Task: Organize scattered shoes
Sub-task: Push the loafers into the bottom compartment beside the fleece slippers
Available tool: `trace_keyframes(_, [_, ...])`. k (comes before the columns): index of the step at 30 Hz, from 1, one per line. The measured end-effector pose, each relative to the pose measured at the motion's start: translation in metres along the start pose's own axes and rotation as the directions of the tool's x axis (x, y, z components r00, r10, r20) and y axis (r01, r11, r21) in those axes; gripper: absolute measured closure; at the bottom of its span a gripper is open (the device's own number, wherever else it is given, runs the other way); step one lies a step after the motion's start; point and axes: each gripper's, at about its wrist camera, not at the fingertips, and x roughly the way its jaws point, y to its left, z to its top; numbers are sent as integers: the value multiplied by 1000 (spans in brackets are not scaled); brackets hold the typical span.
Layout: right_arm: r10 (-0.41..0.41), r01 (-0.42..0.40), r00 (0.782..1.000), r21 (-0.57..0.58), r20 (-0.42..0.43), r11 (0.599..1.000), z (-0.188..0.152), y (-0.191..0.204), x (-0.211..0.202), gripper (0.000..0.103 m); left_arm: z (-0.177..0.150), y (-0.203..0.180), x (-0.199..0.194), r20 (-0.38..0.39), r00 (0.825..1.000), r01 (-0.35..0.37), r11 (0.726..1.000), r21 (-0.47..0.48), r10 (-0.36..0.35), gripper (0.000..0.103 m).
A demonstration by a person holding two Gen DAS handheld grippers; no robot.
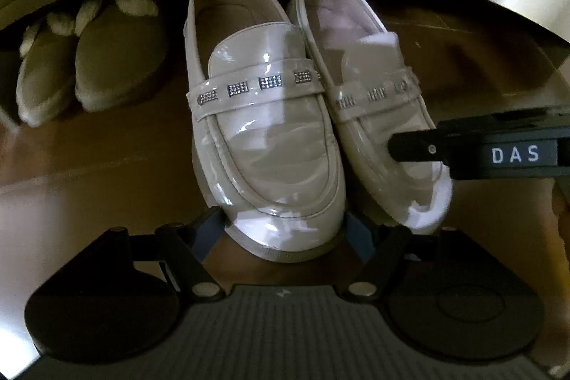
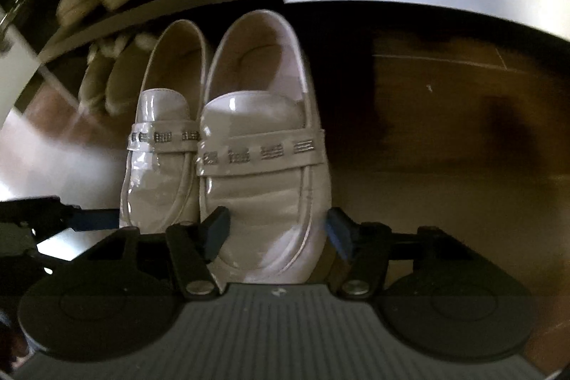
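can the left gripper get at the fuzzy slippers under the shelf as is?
Probably not directly. The left gripper already straddles the toe of the left loafer, so it isn't free. The fuzzy slippers sit further back to the left, with bare floor in front.

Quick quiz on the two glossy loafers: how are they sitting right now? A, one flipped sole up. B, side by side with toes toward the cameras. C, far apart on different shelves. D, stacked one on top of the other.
B: the left loafer and the right loafer stand upright, side by side, toes toward the cameras.
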Motion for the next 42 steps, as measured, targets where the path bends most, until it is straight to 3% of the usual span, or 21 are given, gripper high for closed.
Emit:
trace_keyframes(11, [-100,89,990,105,103,991,16,23,23,47,39,26,20,29,999,-24,999,38,23,27])
trace_keyframes(15, [-121,103,983,136,137,985,28,28,34,45,38,30,18,41,998,-41,999,25,40,32])
trace_keyframes(19, [-80,71,982,60,168,996,29,25,32,43,19,32,6,44,999,-15,1000,6,15,38])
trace_keyframes(23, [-67,78,983,-57,169,995,7,24,7,44,4,37,8,35,999,15,1000,-2,-15,45])
trace_keyframes(26, [-43,56,993,-112,114,992,-10,30,4,64,4,33,13,21,999,23,1000,2,-23,56])
trace_keyframes(29, [-26,38,997,-165,74,986,-18,35,15,69,12,28,15,27,1000,7,999,35,-8,59])
trace_keyframes(33, [-19,32,997,-172,76,985,-18,38,24,67,15,30,20,28,999,-24,997,70,22,58])
trace_keyframes(42, [-27,39,994,-116,105,993,-12,38,25,66,21,31,29,35,999,-19,996,82,16,58])
